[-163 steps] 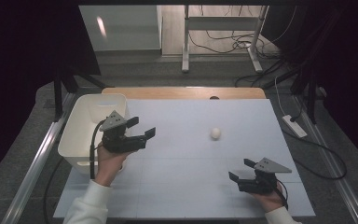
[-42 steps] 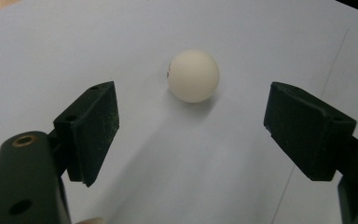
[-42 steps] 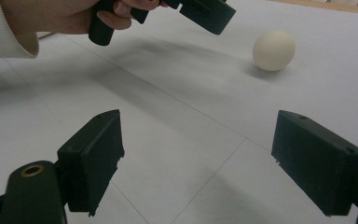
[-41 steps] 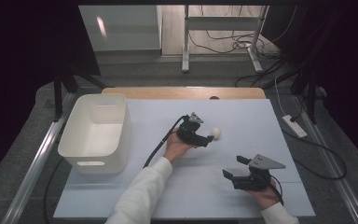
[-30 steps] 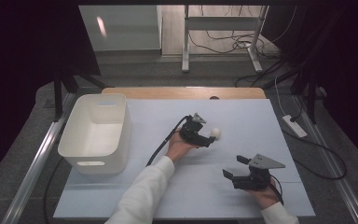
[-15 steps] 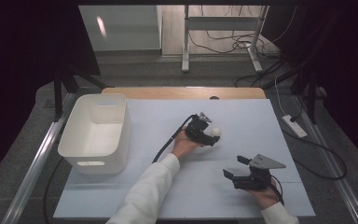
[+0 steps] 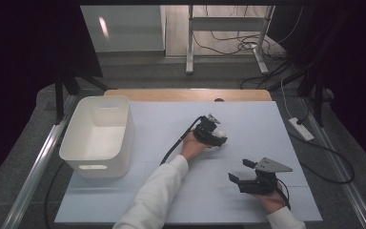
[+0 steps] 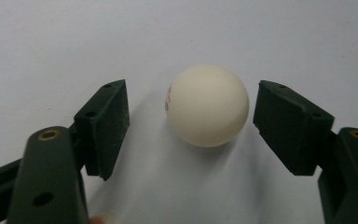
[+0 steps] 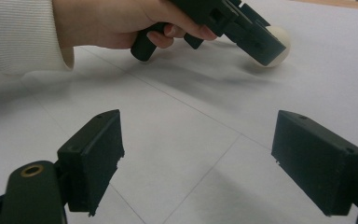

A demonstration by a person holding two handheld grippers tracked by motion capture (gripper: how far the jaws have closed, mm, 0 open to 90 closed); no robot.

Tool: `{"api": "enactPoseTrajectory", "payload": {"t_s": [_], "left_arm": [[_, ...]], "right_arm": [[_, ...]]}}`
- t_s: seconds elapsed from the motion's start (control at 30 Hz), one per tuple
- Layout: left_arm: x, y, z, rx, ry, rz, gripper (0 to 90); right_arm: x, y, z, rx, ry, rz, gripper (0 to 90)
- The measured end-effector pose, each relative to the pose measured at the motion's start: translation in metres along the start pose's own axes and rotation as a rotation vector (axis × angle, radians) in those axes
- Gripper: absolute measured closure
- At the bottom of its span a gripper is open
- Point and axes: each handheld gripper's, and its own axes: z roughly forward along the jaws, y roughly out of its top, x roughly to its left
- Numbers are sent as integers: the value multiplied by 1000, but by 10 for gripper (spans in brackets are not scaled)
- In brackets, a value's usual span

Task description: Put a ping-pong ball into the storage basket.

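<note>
Ball — round, no long axis | on table | left hand-held gripper wide open — astride, untouched

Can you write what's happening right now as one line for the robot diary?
left hand-held gripper: open, jaws either side of white ball, not touching | ball: on table | right hand-held gripper: open, idle | white bin: at left

Cream-white ball (with a small, blurred, perhaps reddish mark), black left gripper, white bin.
</note>
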Motion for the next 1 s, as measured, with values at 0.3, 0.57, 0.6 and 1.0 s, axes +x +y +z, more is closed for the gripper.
{"api": "enactPoseTrajectory", "payload": {"t_s": [0.3, 0.57, 0.6, 1.0], "left_arm": [[-1, 0, 0, 10, -33, 19, 509], [-3, 2, -7, 7, -39, 28, 512], [-4, 2, -9, 6, -41, 33, 512], [-14, 5, -31, -36, -60, 28, 512]], "right_arm": [[0, 0, 0, 1, -1, -1, 164], [-1, 0, -1, 0, -6, 0, 165], [-1, 0, -1, -1, -5, 1, 165], [-1, -1, -1, 2, -14, -4, 166]]}}
